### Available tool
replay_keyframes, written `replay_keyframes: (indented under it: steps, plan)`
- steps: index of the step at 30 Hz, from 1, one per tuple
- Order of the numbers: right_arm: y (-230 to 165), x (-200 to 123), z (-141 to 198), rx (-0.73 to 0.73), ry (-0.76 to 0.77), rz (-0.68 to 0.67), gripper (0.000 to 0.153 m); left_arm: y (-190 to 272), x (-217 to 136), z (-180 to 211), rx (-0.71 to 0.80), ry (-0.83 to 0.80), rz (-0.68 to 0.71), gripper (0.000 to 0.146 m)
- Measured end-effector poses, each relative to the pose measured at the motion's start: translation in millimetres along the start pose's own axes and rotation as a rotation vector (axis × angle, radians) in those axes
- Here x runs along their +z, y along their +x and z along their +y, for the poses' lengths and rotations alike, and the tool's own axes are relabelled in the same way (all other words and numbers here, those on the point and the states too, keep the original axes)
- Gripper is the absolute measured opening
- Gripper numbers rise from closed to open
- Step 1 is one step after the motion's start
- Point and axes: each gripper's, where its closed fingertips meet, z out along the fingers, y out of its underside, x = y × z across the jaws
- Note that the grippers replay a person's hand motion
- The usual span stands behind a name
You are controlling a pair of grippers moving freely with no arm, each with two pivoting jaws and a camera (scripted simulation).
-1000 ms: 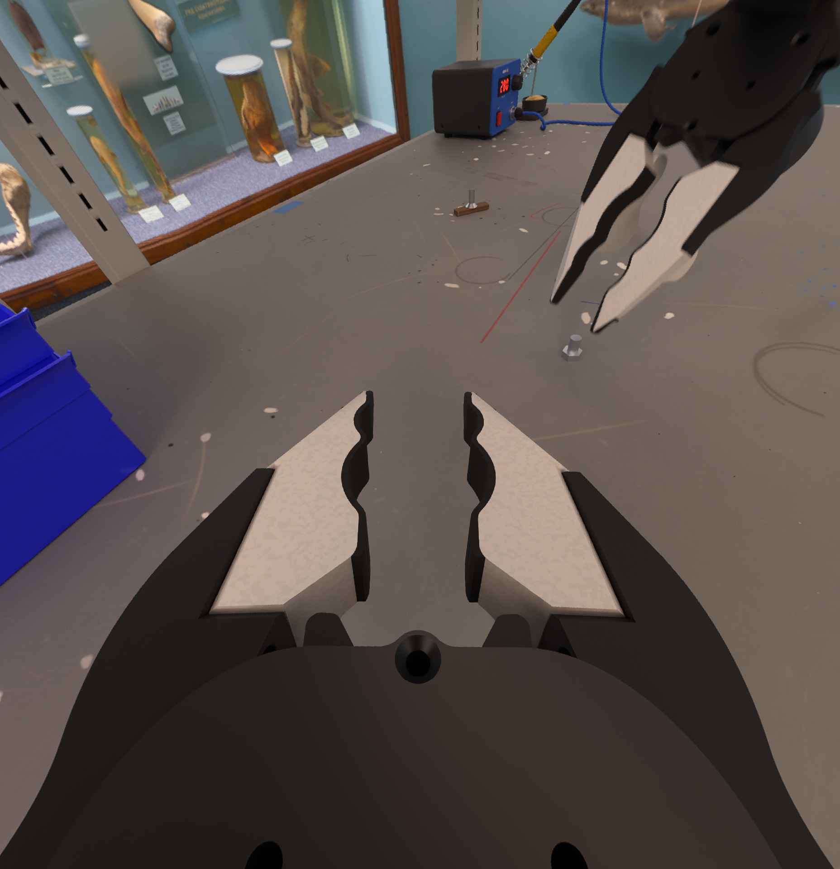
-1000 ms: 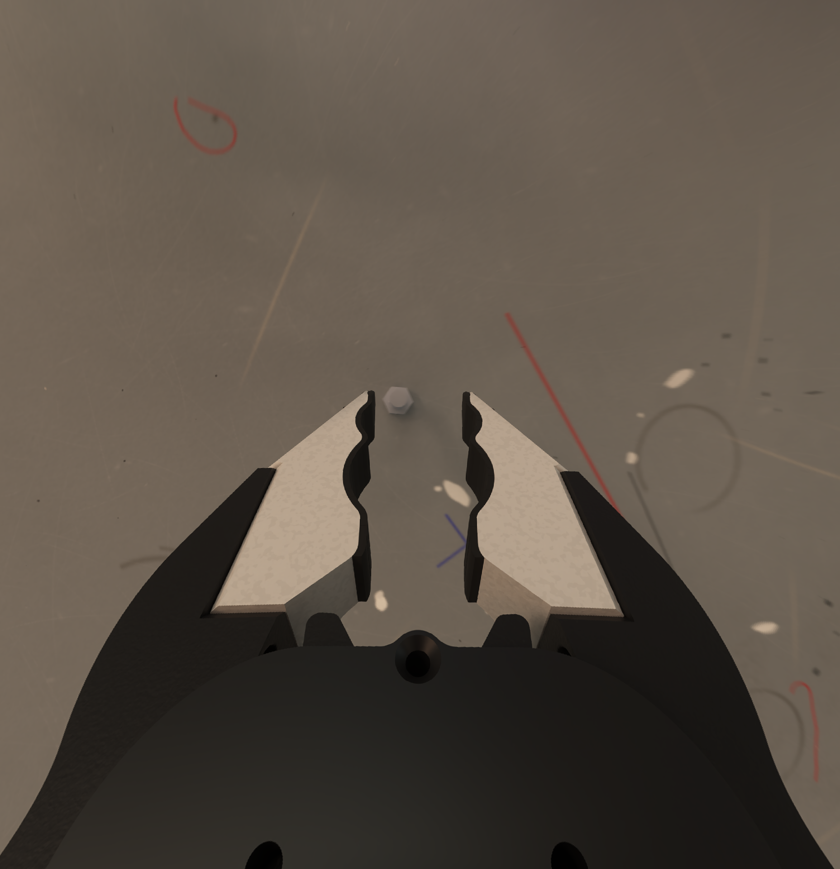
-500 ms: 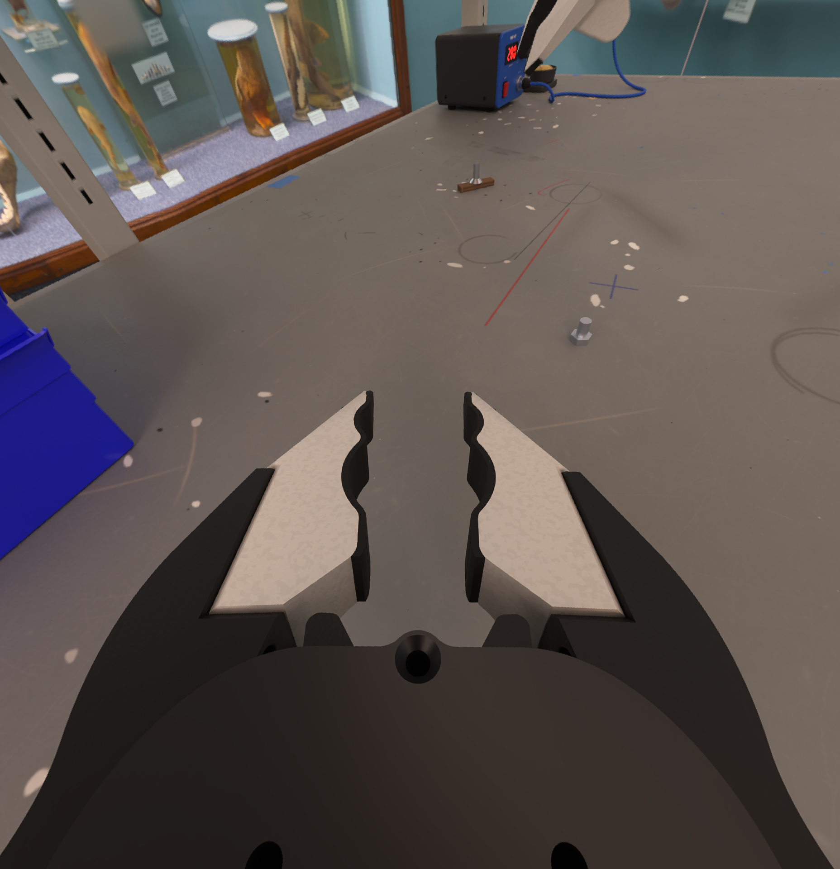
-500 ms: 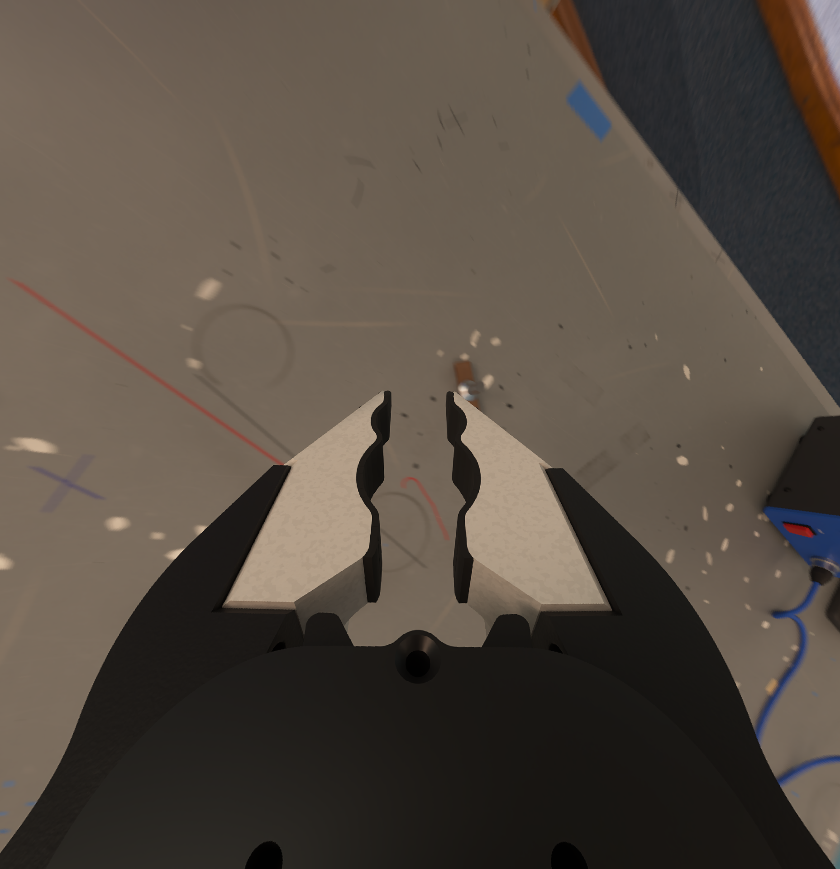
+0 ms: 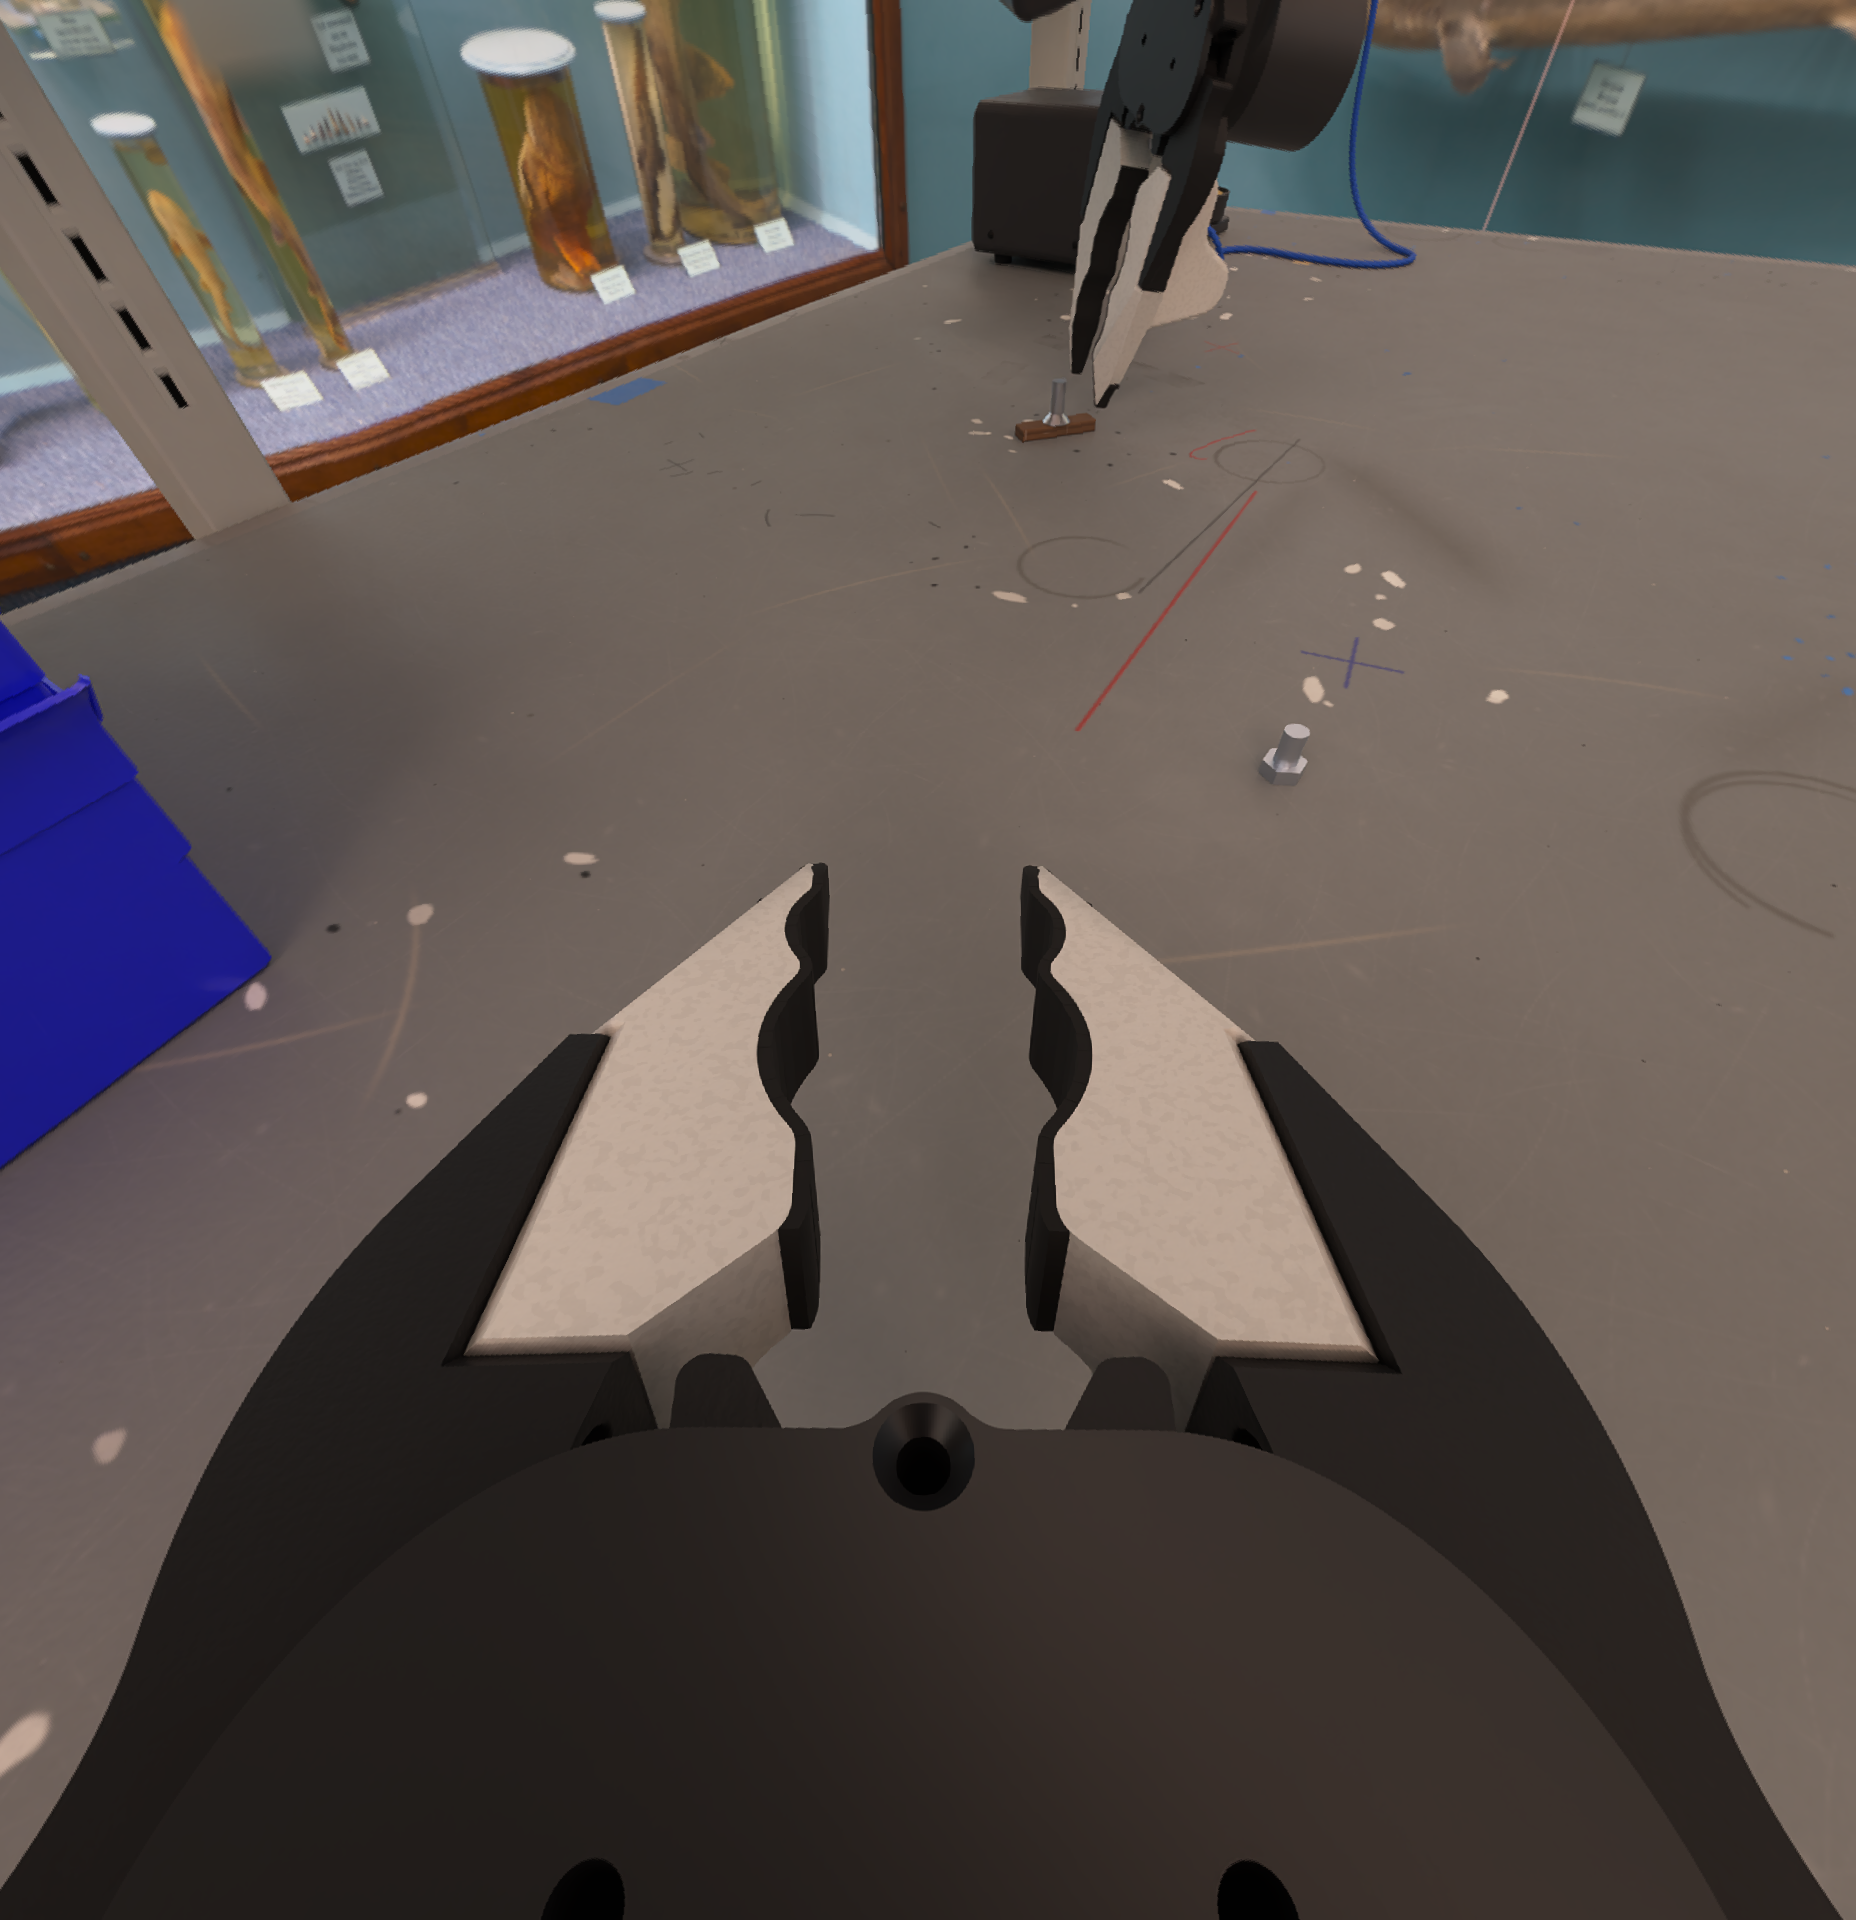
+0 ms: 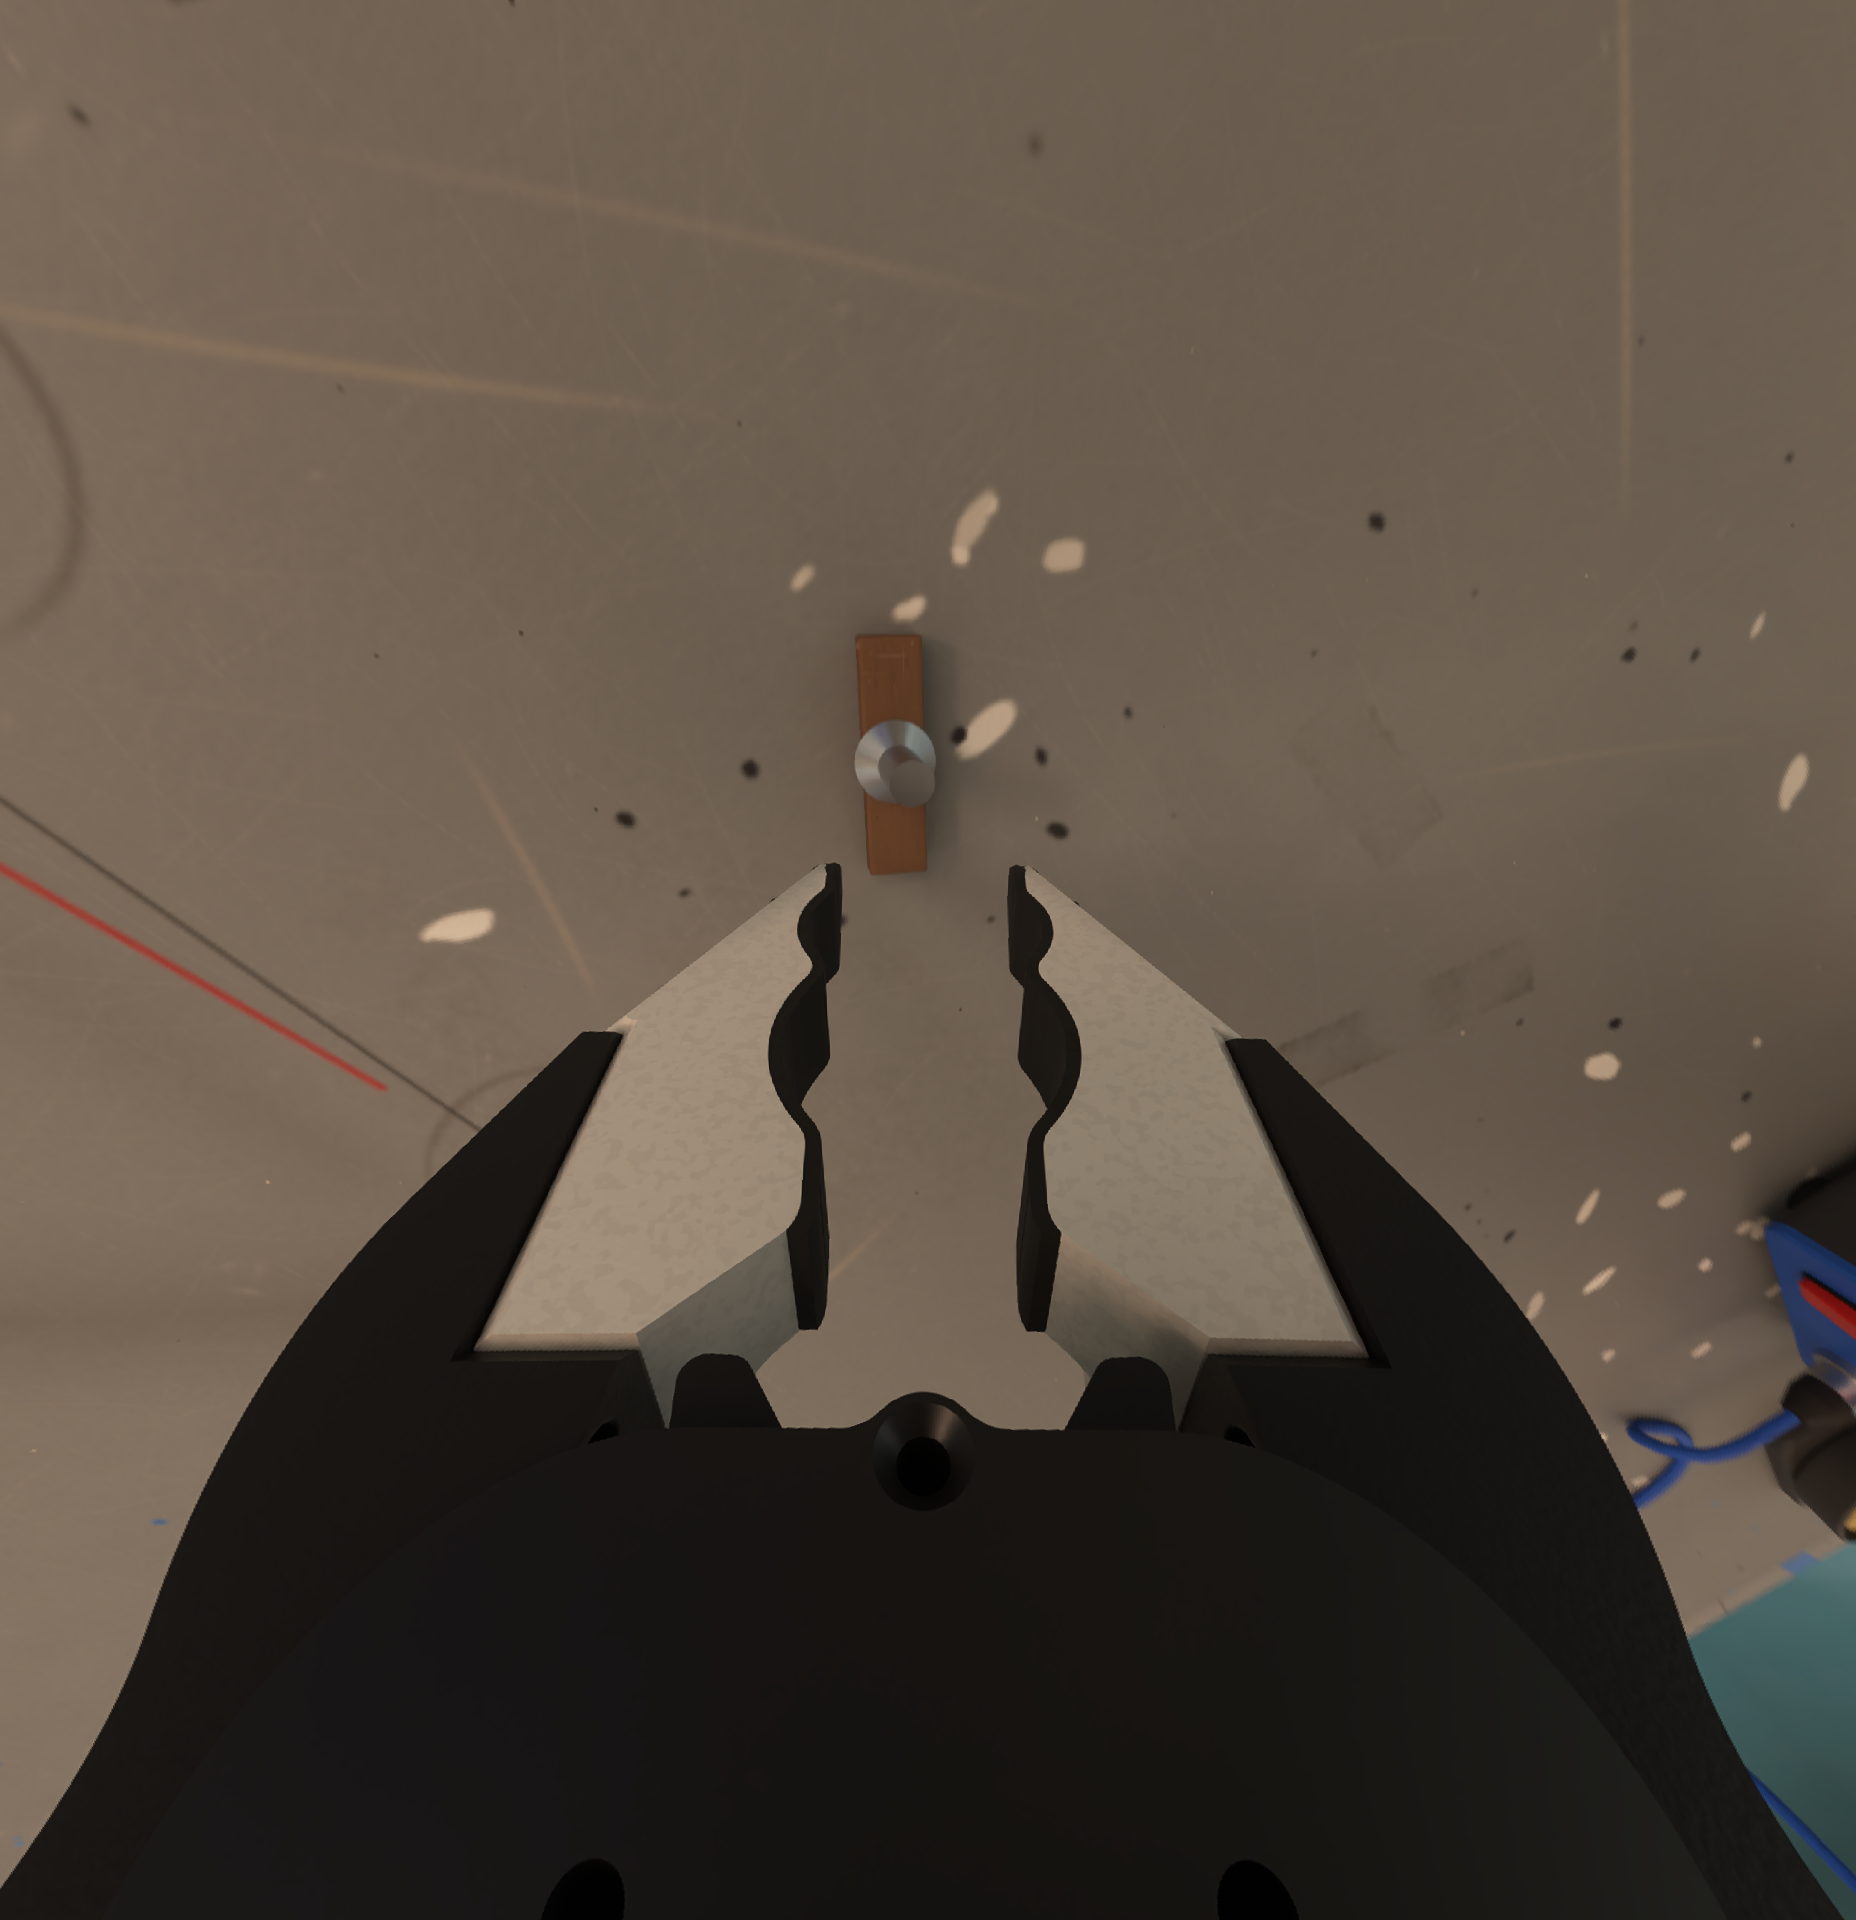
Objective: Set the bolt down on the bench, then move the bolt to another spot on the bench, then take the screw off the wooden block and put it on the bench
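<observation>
Above wooden block [image 6: 892, 754], screw [image 6: 893, 762] unobscured; right claw [image 6: 924, 868] released, left claw [image 5: 922, 868] released, empty.

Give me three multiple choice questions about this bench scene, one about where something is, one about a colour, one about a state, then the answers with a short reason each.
1. Where is the screw?
A. Standing on the wooden block
B. Lying inside the blue bin
C. Held in the left gripper

2. What colour is the straight line drawn on the bench near the bolt?
A. Green
B. Red
C. Yellow

3. What is the state of the right gripper?
A. Shut on the screw
B. Shut on the bolt
C. Open and empty above the screw

Answers:
1. A, the right wrist view shows the screw's head down on the brown block.
2. B, a thin red stroke runs across the grey top.
3. C, its jaws stand apart with only bench between them, the screw just beyond the tips.
</observation>
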Motion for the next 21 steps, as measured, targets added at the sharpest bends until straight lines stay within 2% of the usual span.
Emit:
replay_keyframes:
  steps: [4,8,15,19,21]
  plan:
    - [-0.8,-1.0,-8.3,0.012,0.033,-0.066,0.031,-0.1,-0.1,-0.2,-0.008,0.003,0.006,0.037]
    - [-3.2,4.2,-5.8,0.000,-0.014,-0.114,0.033,-0.5,-0.3,-0.4,-0.016,0.005,0.010,0.036]
    - [-4.8,6.3,-11.5,-0.006,-0.008,-0.175,0.033,-1.1,-0.2,-0.6,-0.026,0.007,0.015,0.036]
    - [-5.9,7.7,-15.5,-0.004,0.010,-0.199,0.011,-1.2,0.0,-0.5,-0.026,0.007,0.016,0.036]
    - [-6.0,7.7,-16.0,-0.005,0.008,-0.204,0.008,-1.1,0.1,-0.4,-0.023,0.006,0.014,0.036]
